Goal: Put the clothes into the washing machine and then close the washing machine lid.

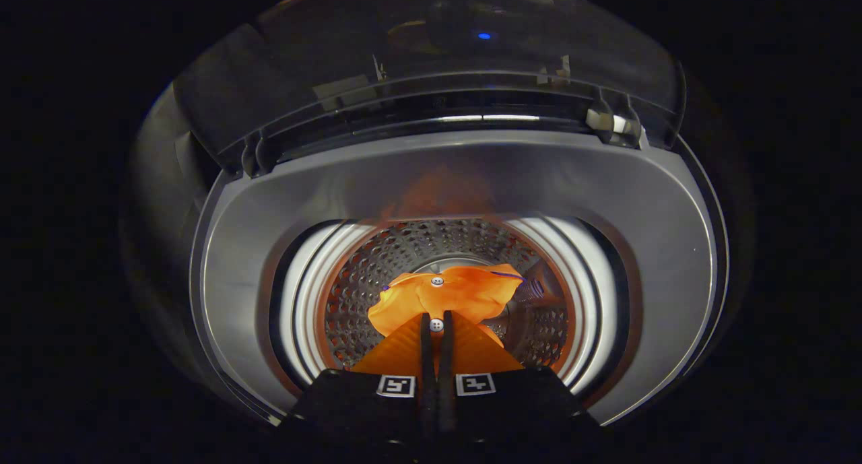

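**Orange garment gripped over the drum**

Grey washing machine (222,248) rim rings the perforated drum (377,269). The gripper (437,324) points straight down into it, fingers (397,353) pressed together, clamped on the orange garment (465,292), which hangs at their 12 o'clock. The clear lid (431,67) stands raised beyond.

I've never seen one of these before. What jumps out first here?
A bright orange garment with white buttons hangs down inside the perforated steel drum, pinched between the two nearly closed fingers. Around it curves the washing machine's grey top rim, and beyond that the clear lid stands open.
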The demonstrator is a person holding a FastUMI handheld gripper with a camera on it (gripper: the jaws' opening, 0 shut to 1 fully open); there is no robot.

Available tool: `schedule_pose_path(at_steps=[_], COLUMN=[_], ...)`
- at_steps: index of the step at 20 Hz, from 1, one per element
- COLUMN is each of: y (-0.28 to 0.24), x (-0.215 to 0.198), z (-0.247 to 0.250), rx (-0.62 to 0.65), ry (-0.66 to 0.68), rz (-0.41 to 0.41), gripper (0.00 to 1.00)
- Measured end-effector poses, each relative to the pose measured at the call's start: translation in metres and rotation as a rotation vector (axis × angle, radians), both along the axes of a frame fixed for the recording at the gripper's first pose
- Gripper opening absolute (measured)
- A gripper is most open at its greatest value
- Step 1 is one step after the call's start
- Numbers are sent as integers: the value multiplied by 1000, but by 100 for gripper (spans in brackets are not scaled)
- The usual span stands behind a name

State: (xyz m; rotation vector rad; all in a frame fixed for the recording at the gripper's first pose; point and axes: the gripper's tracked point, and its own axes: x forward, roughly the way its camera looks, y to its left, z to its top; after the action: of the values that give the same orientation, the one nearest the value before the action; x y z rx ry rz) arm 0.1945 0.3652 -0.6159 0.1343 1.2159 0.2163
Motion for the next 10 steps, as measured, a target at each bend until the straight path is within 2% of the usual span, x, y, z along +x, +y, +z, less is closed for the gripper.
schedule_pose_path(at_steps=[2,5,6,10], y=[-2,-4,-5,-5], x=[2,8,7,4], z=[-1,6,8,14], rx=[-11,-22,-21,-14], ry=[-6,-32,-40,-37], rz=[-9,-10,-3,14], gripper=[10,21,18,55])
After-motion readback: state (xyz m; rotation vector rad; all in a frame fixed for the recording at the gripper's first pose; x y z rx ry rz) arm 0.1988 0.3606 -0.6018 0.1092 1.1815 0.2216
